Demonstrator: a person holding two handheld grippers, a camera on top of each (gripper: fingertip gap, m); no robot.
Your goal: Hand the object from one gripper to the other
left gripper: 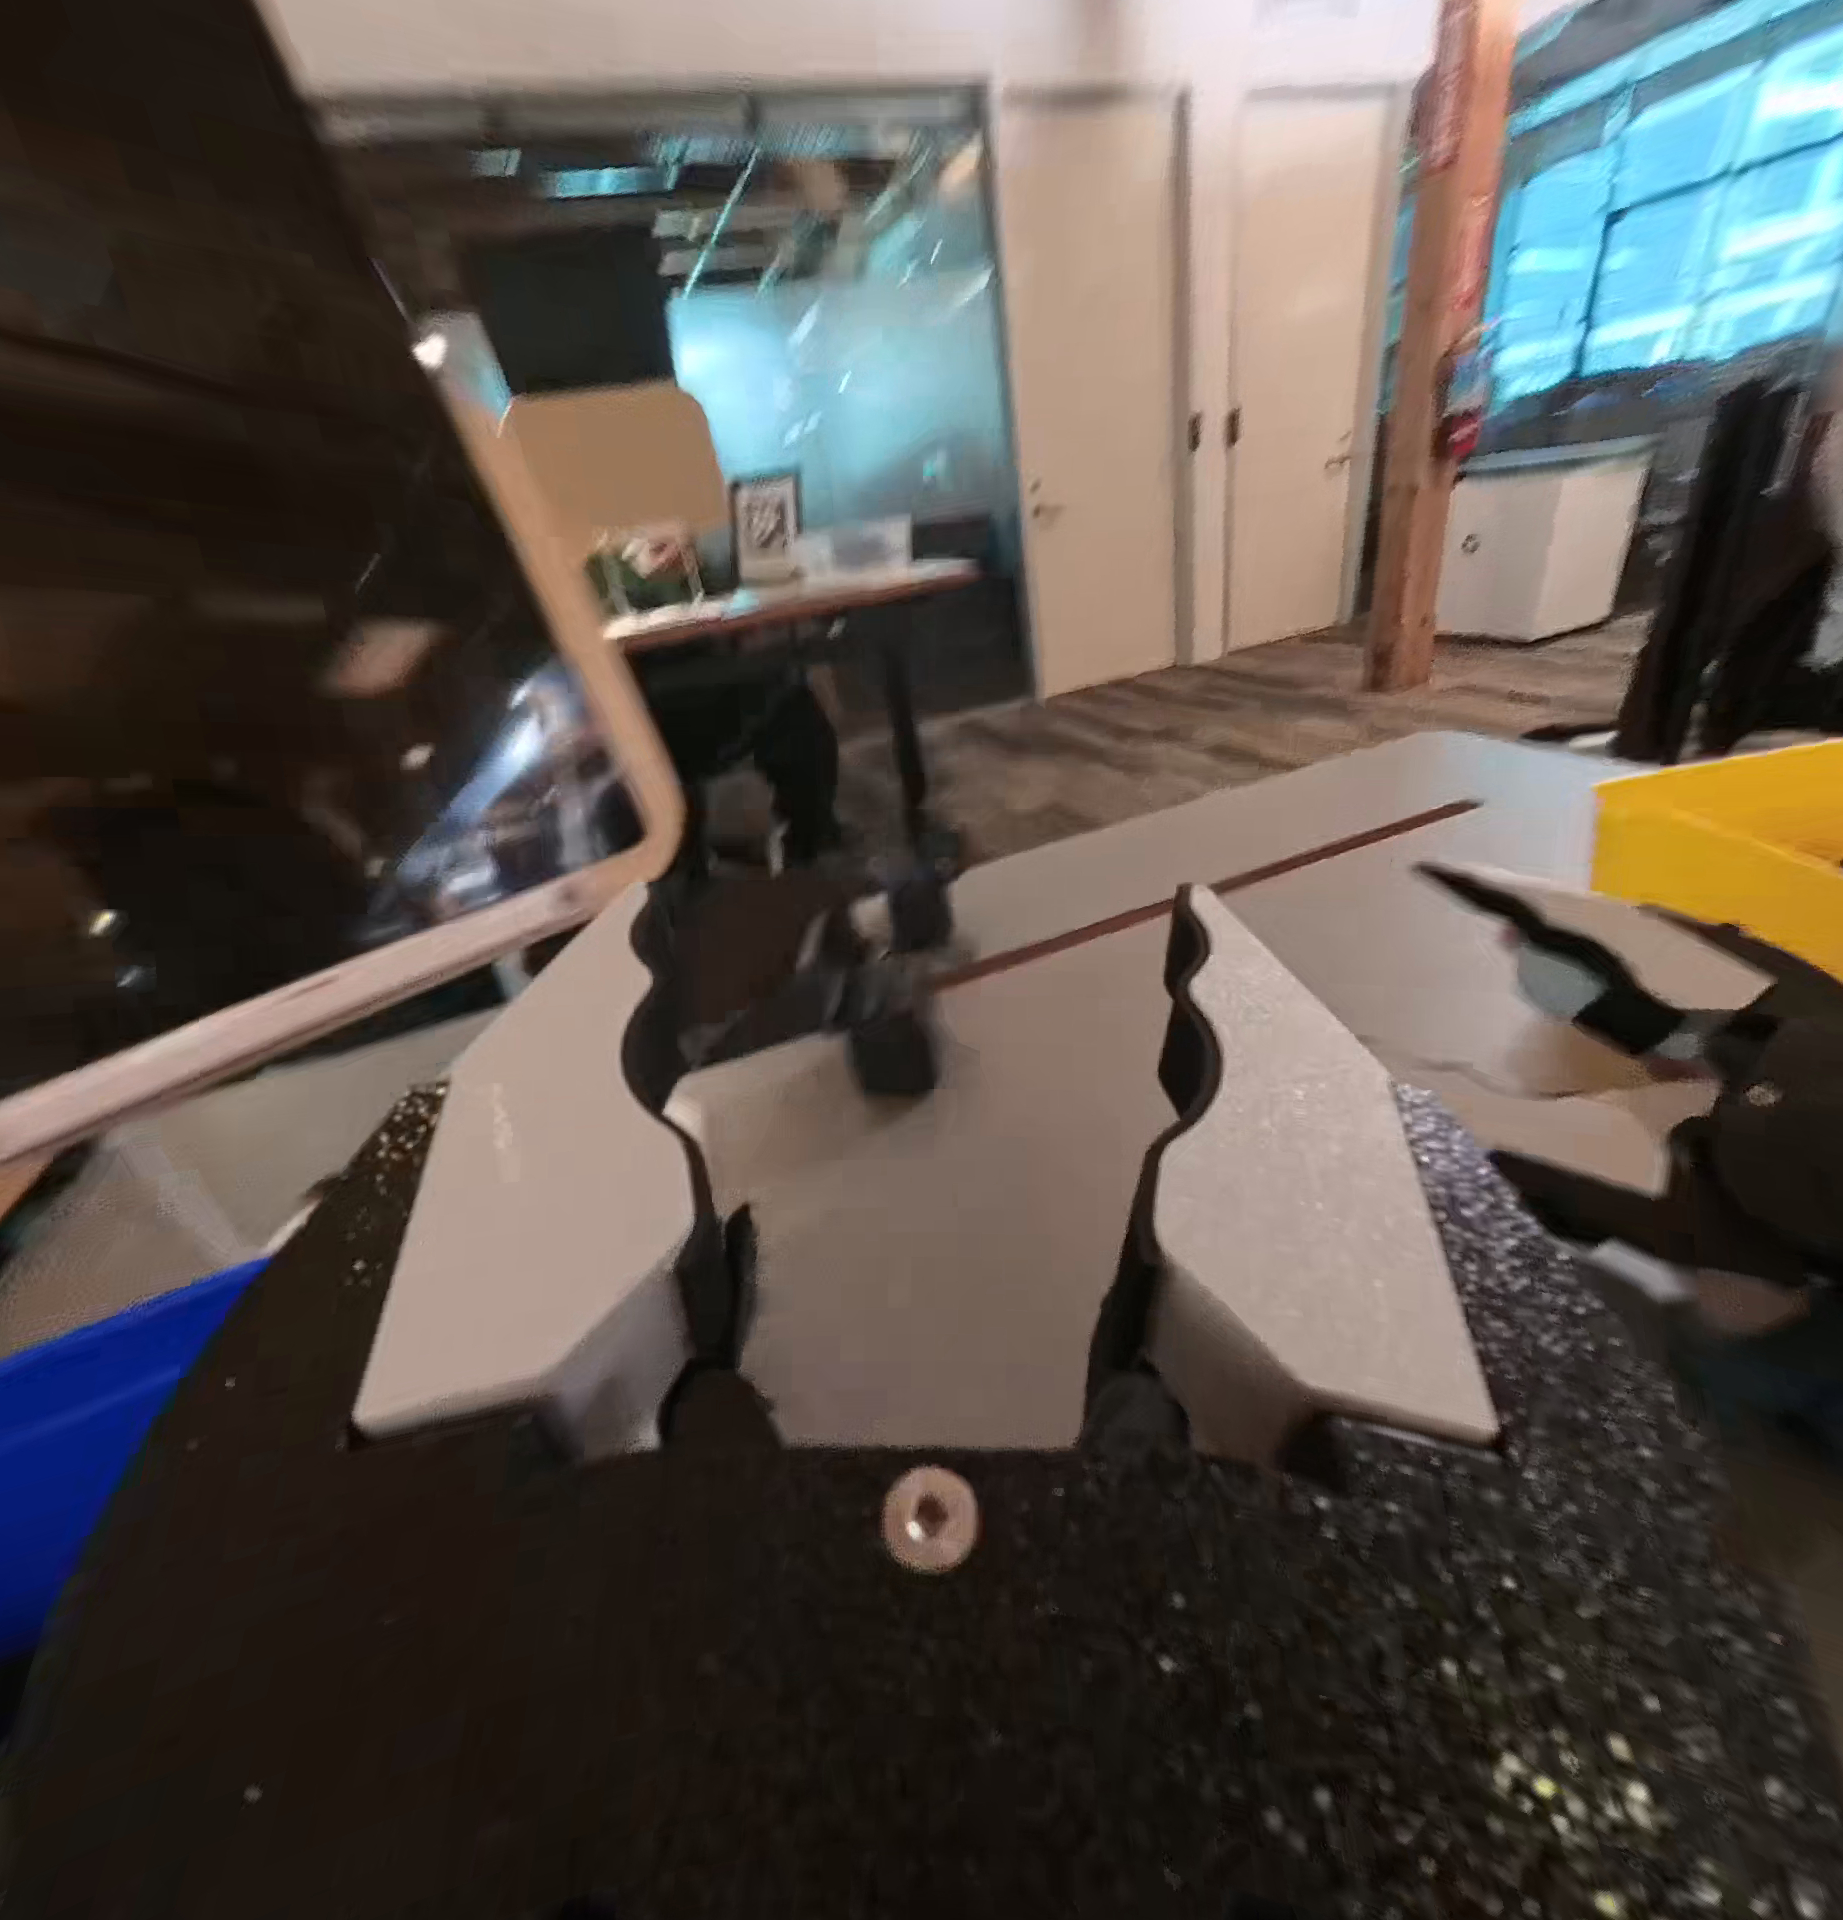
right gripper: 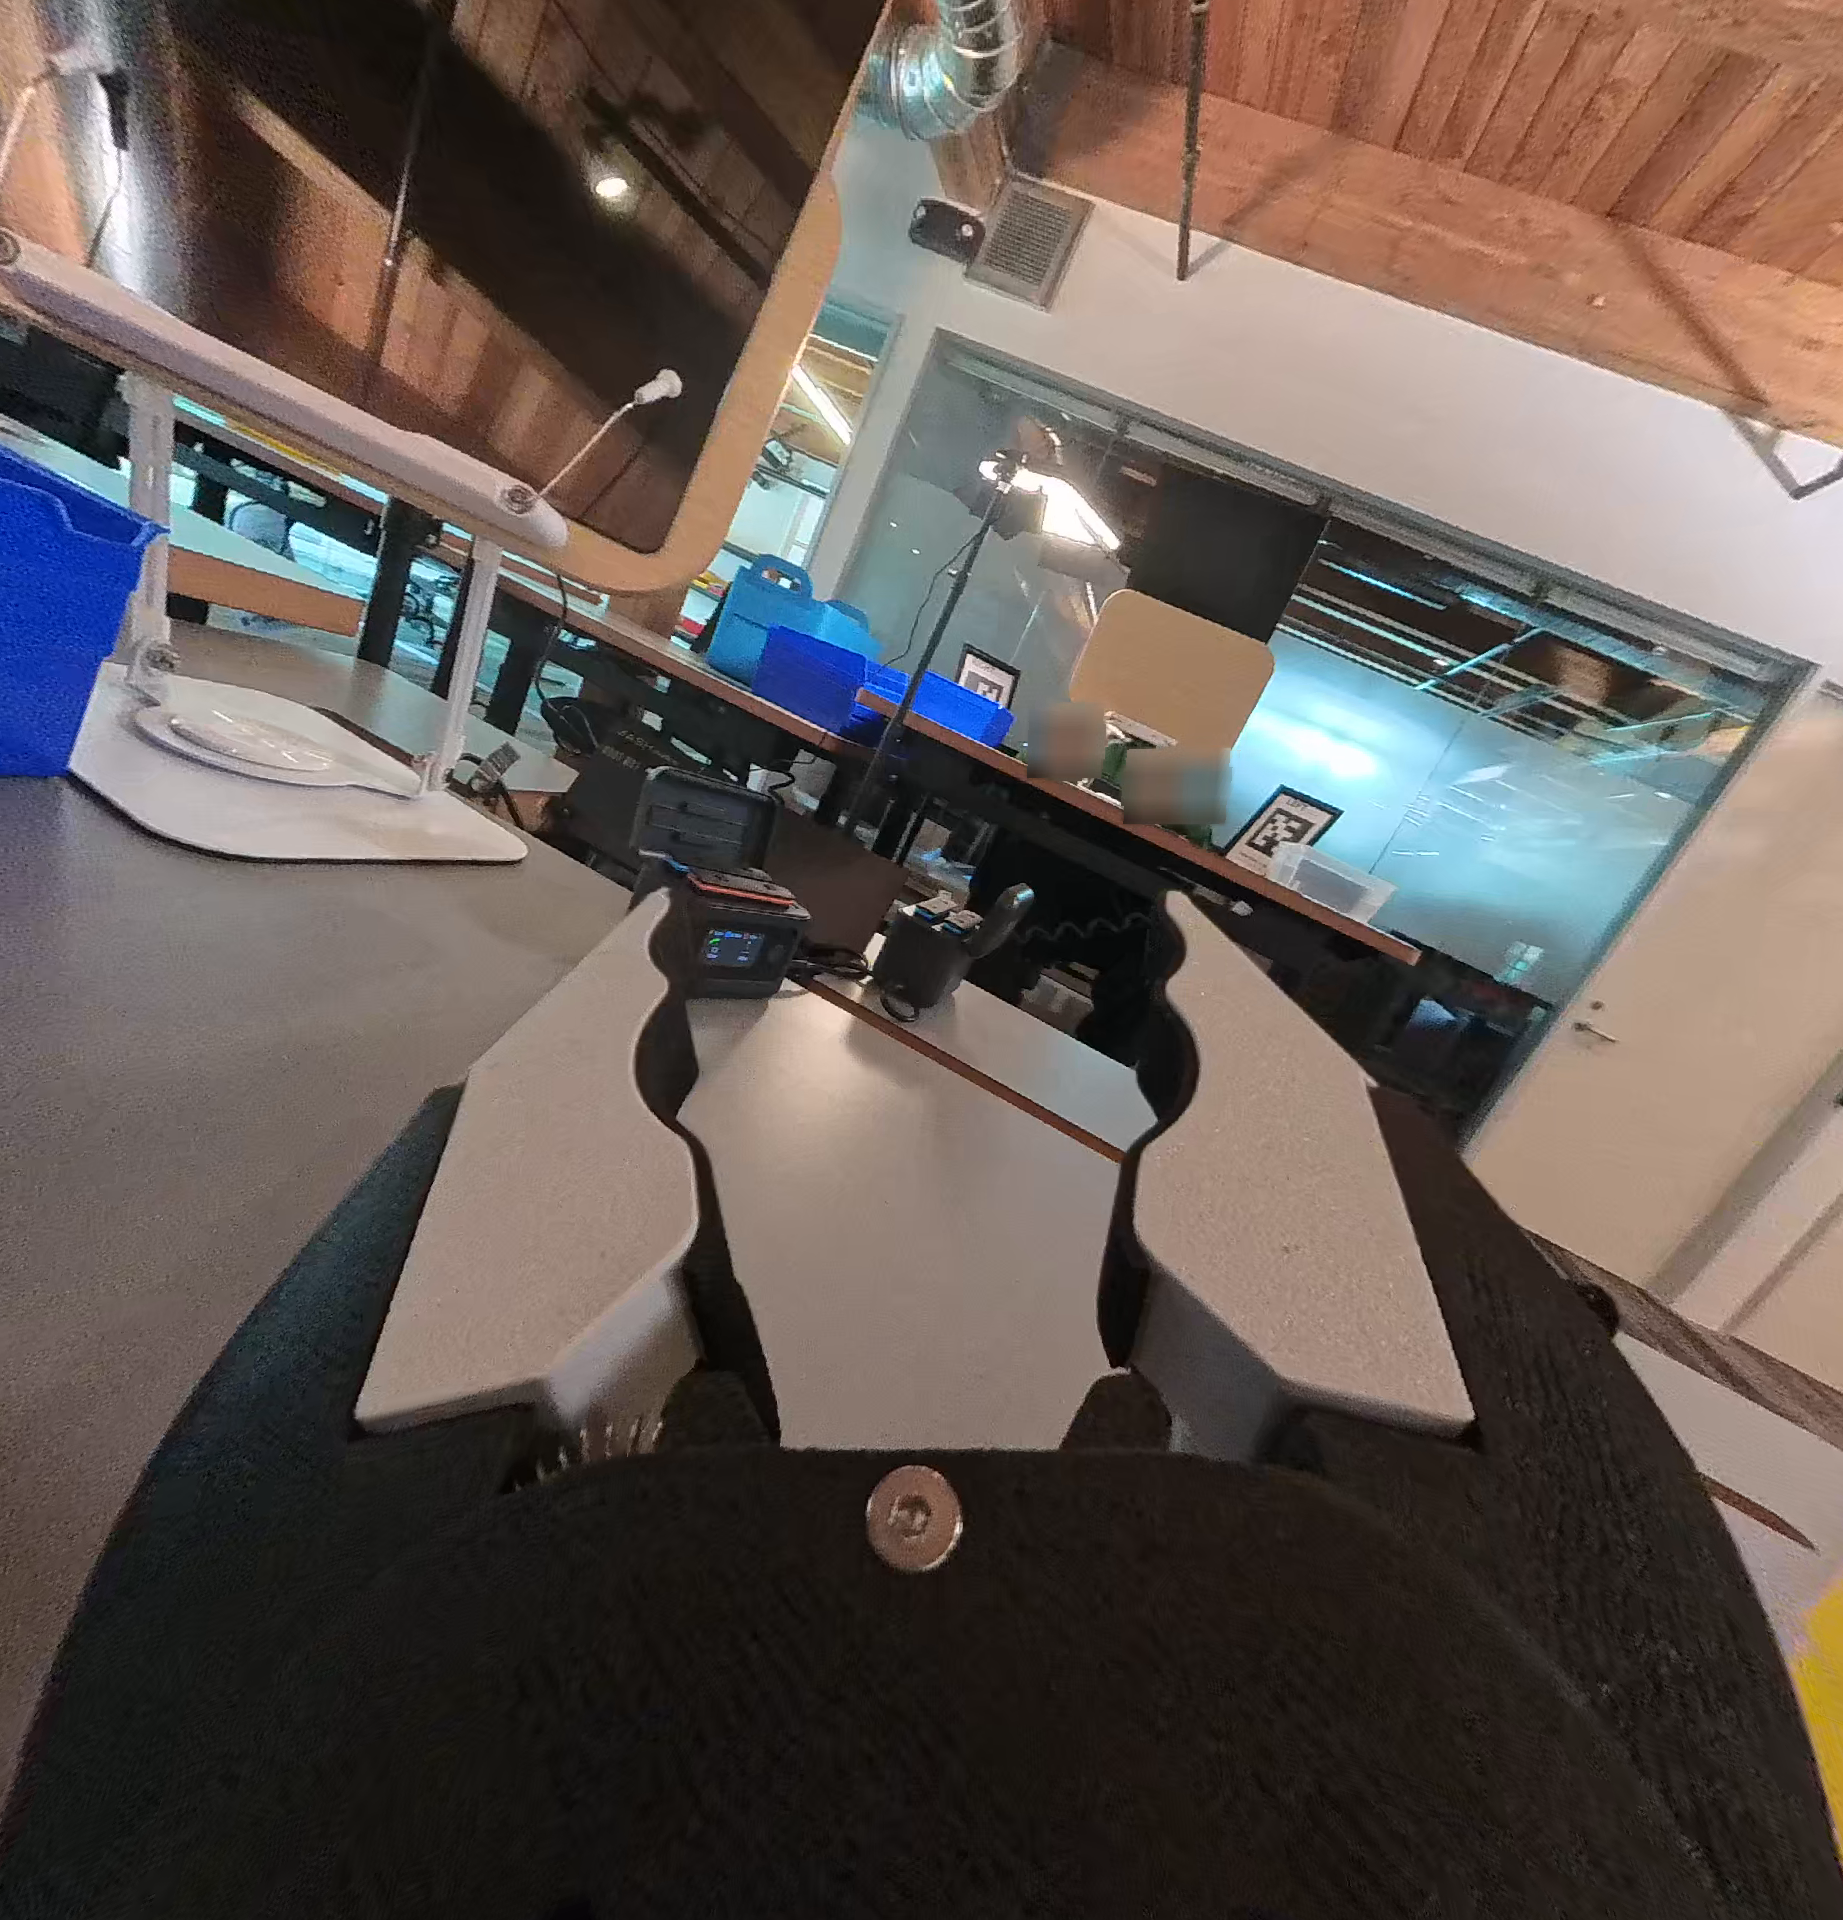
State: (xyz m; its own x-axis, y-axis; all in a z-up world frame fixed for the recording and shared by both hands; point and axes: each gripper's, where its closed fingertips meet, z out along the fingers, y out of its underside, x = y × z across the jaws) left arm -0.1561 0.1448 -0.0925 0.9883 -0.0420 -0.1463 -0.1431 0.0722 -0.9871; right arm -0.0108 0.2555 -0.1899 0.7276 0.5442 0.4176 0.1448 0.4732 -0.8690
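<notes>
Both grippers empty, fingers spread; the object for the handover not identifiable in either view.

L gripper (left gripper: pixel 917 1039) was released over the grey bench (left gripper: pixel 1312 831), nothing between its fingers (left gripper: pixel 543 1195). R gripper (right gripper: pixel 912 1029) likewise slack, nothing held. No clear task thing, so its direction and long axis can't be told. L view alone showed the R gripper close at the right, just beside a yellow bin (left gripper: pixel 1748 831) near the bench's right edge, plus a blue bin (left gripper: pixel 65 1455) low left. R view alone showed small black devices (right gripper: pixel 735 940) at the bench's far edge and a white stand (right gripper: pixel 273 769) at the far-left corner.
</notes>
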